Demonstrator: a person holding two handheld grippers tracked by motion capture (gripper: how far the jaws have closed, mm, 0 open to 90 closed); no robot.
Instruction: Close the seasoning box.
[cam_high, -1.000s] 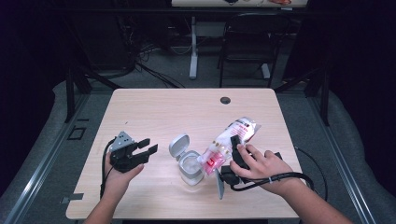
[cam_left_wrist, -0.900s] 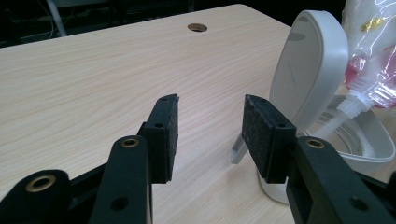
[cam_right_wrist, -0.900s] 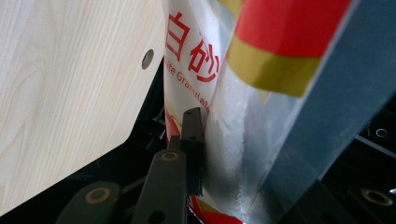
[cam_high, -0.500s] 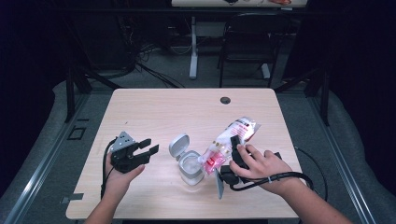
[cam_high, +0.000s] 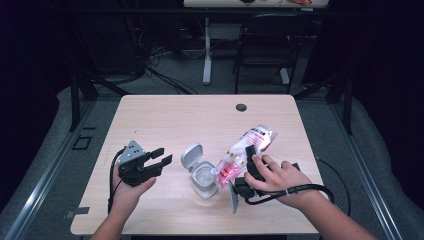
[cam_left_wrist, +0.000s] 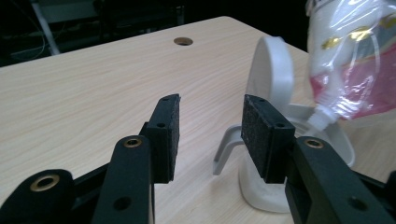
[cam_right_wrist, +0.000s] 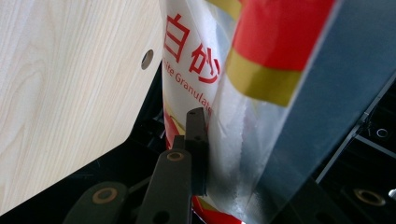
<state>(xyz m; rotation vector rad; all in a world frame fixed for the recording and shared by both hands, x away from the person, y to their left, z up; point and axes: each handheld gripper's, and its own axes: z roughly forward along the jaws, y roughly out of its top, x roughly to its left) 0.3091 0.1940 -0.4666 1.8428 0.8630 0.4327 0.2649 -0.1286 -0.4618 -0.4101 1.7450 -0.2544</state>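
A white container (cam_high: 205, 184) stands mid-table with its flip lid (cam_high: 191, 155) open and tilted back to the left. A clear sugar bag (cam_high: 246, 149) with red and white print leans over it, its lower corner (cam_left_wrist: 323, 118) at the container's mouth (cam_left_wrist: 299, 140). My right gripper (cam_high: 248, 167) is shut on the bag (cam_right_wrist: 243, 93), with one black jaw pressed against the film and the other hidden behind it. My left gripper (cam_high: 162, 156) is open to the left of the container, with nothing between its pads (cam_left_wrist: 168, 126).
A round cable hole (cam_high: 241, 107) sits near the table's far edge (cam_high: 205, 96). Cables trail from both grippers toward the near edge. A chair (cam_high: 265, 45) and a table leg stand on the floor beyond the table.
My left gripper has edged slightly right toward the container. The right gripper and the bag have stayed put.
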